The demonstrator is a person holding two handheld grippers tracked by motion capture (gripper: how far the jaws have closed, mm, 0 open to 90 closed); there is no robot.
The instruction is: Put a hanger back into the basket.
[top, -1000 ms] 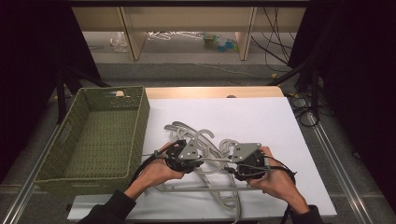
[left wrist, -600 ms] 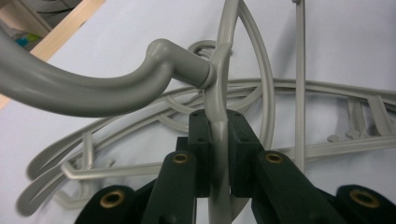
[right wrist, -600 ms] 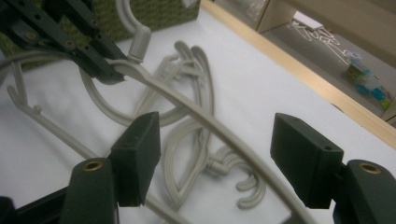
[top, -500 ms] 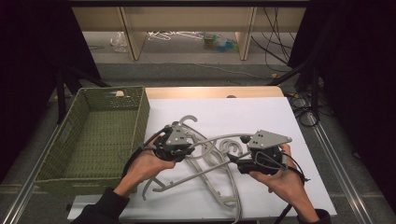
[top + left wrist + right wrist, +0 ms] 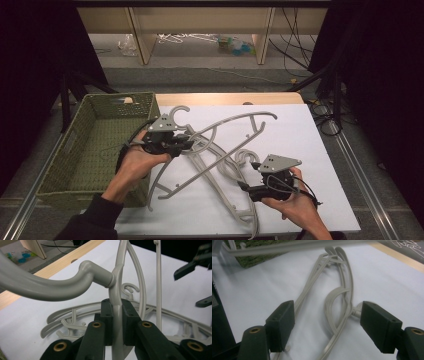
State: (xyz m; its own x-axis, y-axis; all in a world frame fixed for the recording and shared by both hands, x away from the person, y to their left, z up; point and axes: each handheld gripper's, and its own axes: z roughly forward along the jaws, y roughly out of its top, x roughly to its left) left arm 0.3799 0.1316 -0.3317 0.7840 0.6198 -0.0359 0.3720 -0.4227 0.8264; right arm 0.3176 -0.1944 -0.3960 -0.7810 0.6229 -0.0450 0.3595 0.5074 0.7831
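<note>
The left claw (image 5: 186, 142) sits at centre left of the high view, clamped on the neck of a grey plastic hanger (image 5: 220, 131) just under its hook (image 5: 50, 287); in the left gripper view the two pads pinch that neck between them; the hanger is lifted and tilted, its arch running toward the upper right of the frame and its bar slanting down to the lower left. The right claw (image 5: 246, 187) is at lower right, its jaws wide after just opening, with nothing pressed between the pads; the remaining hangers (image 5: 235, 190) lie flat on the white counter (image 5: 310, 150) below and ahead of it, seen between the jaws in the right gripper view (image 5: 337, 302). The counter's right half is bare up to its right edge; a wooden strip (image 5: 225, 98) runs along its far edge; the near edge lies just under the right hand (image 5: 295, 210). A green woven basket (image 5: 65, 165) stands at the left of the frame, against the counter's left edge; one small pale thing lies at its far wall, too small to tell.
</note>
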